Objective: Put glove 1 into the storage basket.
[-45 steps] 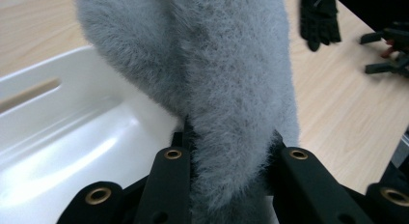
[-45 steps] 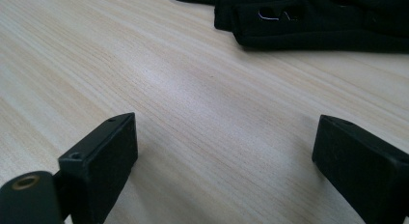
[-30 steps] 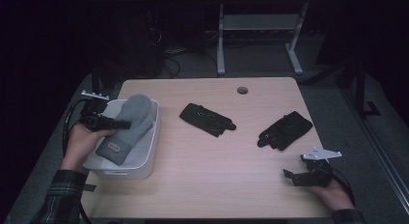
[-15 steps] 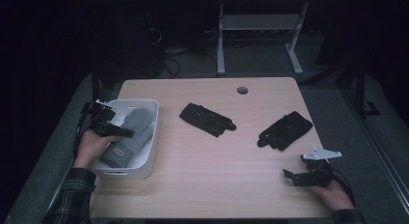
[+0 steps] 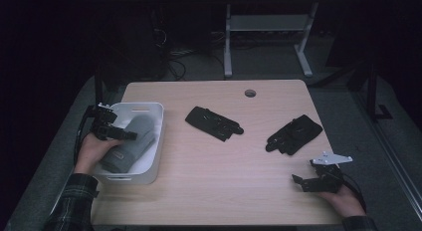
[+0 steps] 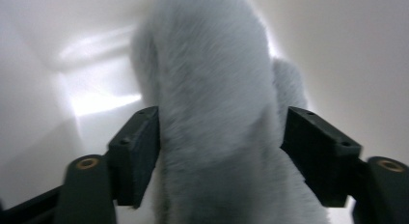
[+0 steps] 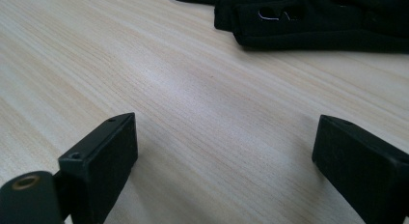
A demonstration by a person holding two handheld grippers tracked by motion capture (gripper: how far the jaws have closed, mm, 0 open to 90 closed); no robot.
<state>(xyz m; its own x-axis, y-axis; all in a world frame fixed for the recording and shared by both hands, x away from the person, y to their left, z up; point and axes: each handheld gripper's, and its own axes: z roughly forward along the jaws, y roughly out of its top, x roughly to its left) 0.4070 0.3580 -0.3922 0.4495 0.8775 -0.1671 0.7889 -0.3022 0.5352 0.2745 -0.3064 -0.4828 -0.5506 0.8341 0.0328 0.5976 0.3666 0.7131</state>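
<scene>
The grey mitten (image 5: 130, 143) lies in the white bin (image 5: 154, 136) at the surface's (image 5: 209, 191) left edge. The left claw (image 6: 219, 147) has just spread, mitten between its jaws. The right claw (image 5: 304, 182) rests spread near the front right corner.

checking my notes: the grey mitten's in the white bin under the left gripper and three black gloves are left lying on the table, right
Not quite. The high view shows two black gloves on the table, not three: one near the middle and one toward the right. The rest holds: the grey mitten lies in the white bin at the left gripper.
</scene>
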